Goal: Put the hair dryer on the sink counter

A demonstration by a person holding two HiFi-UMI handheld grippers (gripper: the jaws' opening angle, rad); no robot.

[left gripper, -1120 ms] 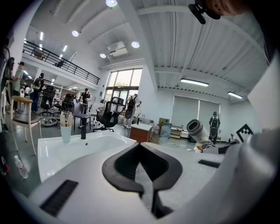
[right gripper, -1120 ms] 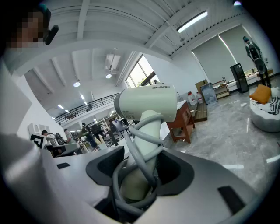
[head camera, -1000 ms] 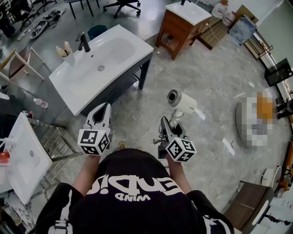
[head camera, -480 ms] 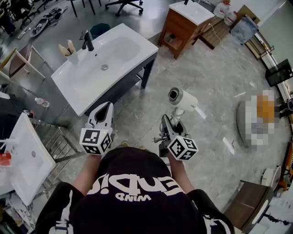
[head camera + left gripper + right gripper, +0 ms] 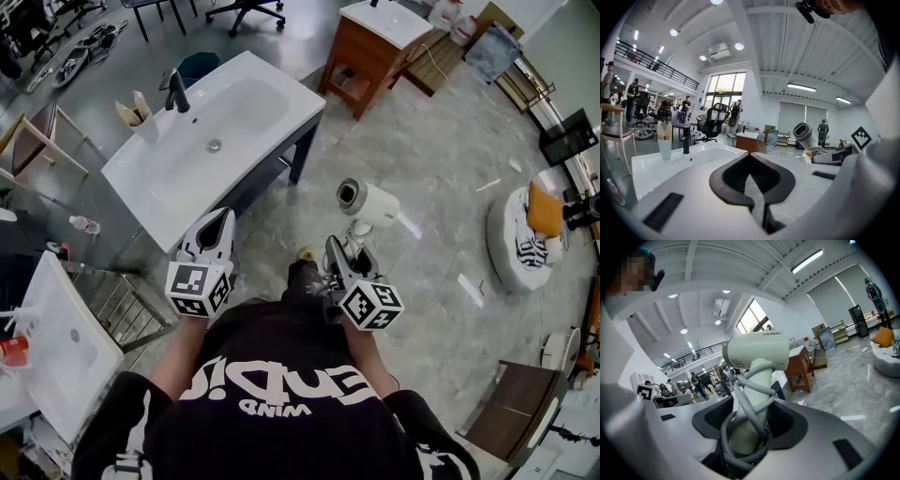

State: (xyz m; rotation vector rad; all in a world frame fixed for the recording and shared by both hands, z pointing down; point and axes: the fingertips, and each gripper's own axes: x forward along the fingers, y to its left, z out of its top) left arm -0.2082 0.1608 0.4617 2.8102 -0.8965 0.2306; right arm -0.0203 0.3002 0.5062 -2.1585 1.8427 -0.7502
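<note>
Two grippers show in the head view: our right gripper [image 5: 343, 255] holds the hair dryer [image 5: 367, 204] above the floor [image 5: 441, 187], well apart from the sink counter [image 5: 155, 192]. In the left gripper view, our left gripper [image 5: 750, 158] has its fingers [image 5: 727, 176] closed on nothing. In the right gripper view, the fingers clamp the cord-wrapped handle [image 5: 752, 394]. We judge the pickup done; carrying it across and setting it down are left.

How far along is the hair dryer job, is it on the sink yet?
Pickup looks done: the right gripper grips the hair dryer by its cord-wrapped handle. In hand: it is held over the floor, beside the sink counter. Left: setting it on that counter. The left gripper is shut, empty.
</note>
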